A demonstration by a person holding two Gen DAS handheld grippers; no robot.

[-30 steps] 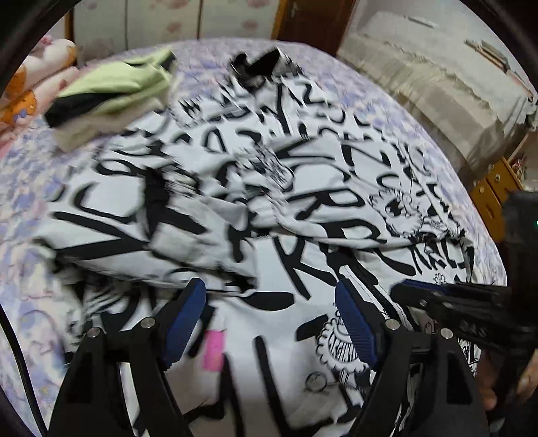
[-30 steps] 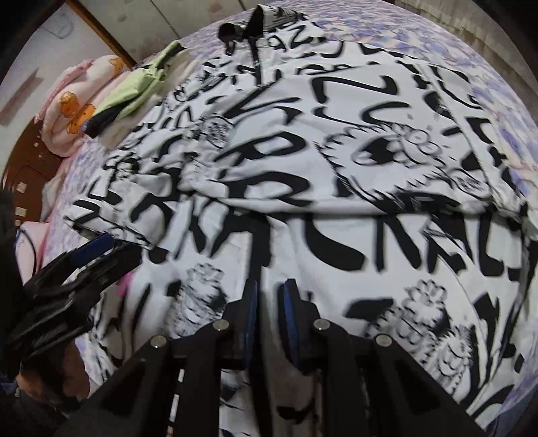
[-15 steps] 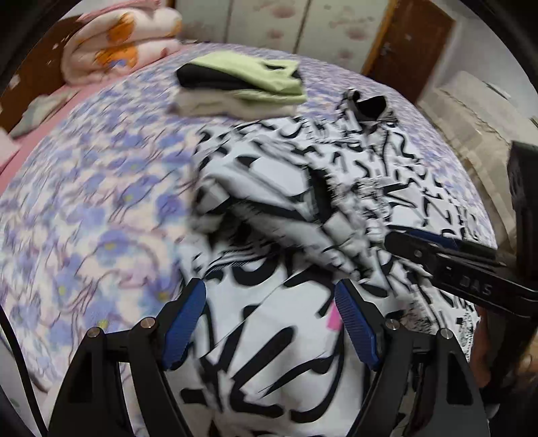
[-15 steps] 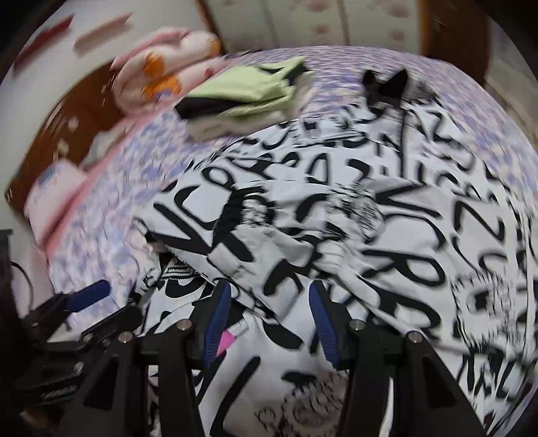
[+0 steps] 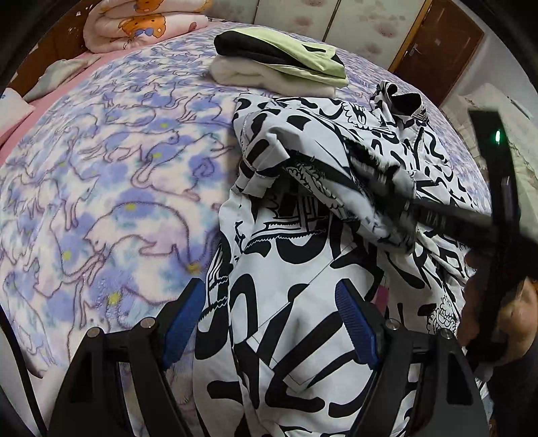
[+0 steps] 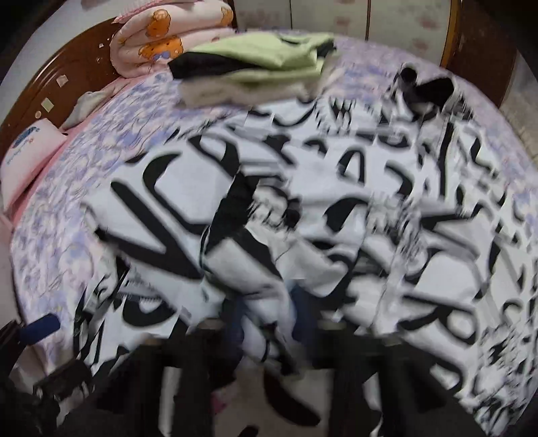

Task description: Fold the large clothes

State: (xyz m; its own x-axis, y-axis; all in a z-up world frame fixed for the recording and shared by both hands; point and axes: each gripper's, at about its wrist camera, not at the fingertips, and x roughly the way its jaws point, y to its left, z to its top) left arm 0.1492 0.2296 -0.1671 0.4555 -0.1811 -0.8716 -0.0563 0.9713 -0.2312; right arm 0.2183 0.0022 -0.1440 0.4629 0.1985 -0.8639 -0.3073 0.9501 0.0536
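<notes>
A large white garment with black graffiti print (image 5: 296, 255) lies spread on the bed, its black-lined collar (image 5: 407, 101) at the far end. My left gripper (image 5: 269, 295) hangs open over the garment's near left edge, nothing pinched between its blue pads. My right gripper (image 5: 380, 171) reaches in from the right in the left wrist view, with a fold of the garment bunched and lifted at its tip. In the blurred right wrist view the right gripper (image 6: 269, 319) is closing its jaws with the garment (image 6: 336, 201) between the pads. The left gripper's blue pad (image 6: 40, 327) shows at lower left.
A folded stack of green, black and cream clothes (image 5: 279, 64) sits on the purple cat-print blanket (image 5: 101, 168) beyond the garment. A rolled pink bear quilt (image 5: 144, 23) lies by the wooden headboard (image 6: 50, 84). A hand (image 5: 504, 319) holds the right gripper. A brown door (image 5: 437, 43) stands behind.
Both cameras have swung left toward the garment's left side. The right gripper opened, then closed around a fold of cloth. The left gripper has stayed open.
</notes>
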